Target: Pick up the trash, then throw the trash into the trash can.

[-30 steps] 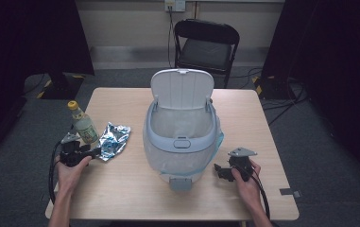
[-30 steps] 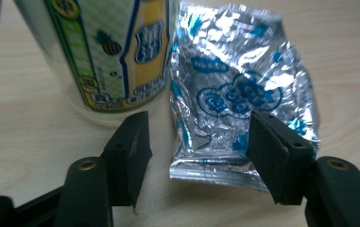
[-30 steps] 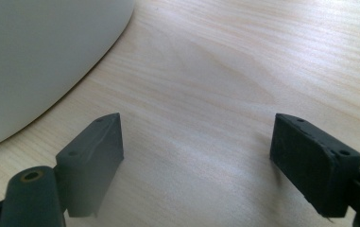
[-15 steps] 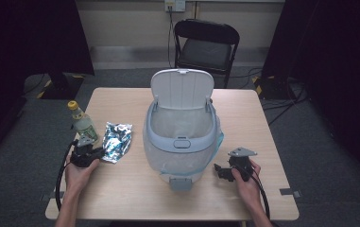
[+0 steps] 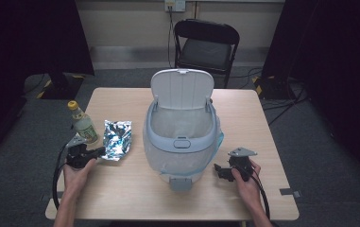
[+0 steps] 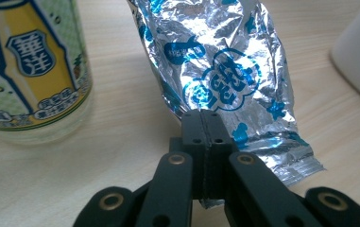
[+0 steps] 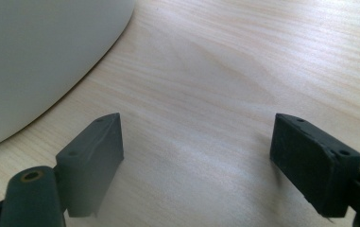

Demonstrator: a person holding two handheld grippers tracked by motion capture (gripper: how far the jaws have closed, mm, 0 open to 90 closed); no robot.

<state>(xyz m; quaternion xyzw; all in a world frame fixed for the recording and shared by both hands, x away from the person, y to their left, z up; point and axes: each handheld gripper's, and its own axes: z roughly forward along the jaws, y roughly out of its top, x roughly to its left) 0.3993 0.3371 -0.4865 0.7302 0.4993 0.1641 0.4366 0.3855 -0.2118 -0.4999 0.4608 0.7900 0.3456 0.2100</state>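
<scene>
A crinkled silver and blue foil bag (image 5: pixel 117 139) lies on the wooden table (image 5: pixel 244 109), left of a white lidded bin (image 5: pixel 181 137). My left gripper (image 5: pixel 103 151) reaches it from the left. In the left gripper view its jaws have just been closing and now pinch the near edge of the foil bag (image 6: pixel 225 71), with my left gripper (image 6: pixel 206 118) shut flat on the foil. My right gripper (image 5: pixel 218 171) rests on the table right of the bin. In the right gripper view my right gripper (image 7: pixel 196 161) is open over bare wood.
A drink bottle (image 5: pixel 84 124) with a yellow cap stands just left of the bag, close to my left hand; its label (image 6: pixel 31 66) is near the jaws. The bin's lid stands upright and its wall (image 7: pixel 40 56) curves past the right gripper. A black chair (image 5: pixel 206 45) sits behind the table.
My left hand has slid right from beside the bottle to the foil bag, and its jaws have shut on the bag's edge. The right hand has not moved.
</scene>
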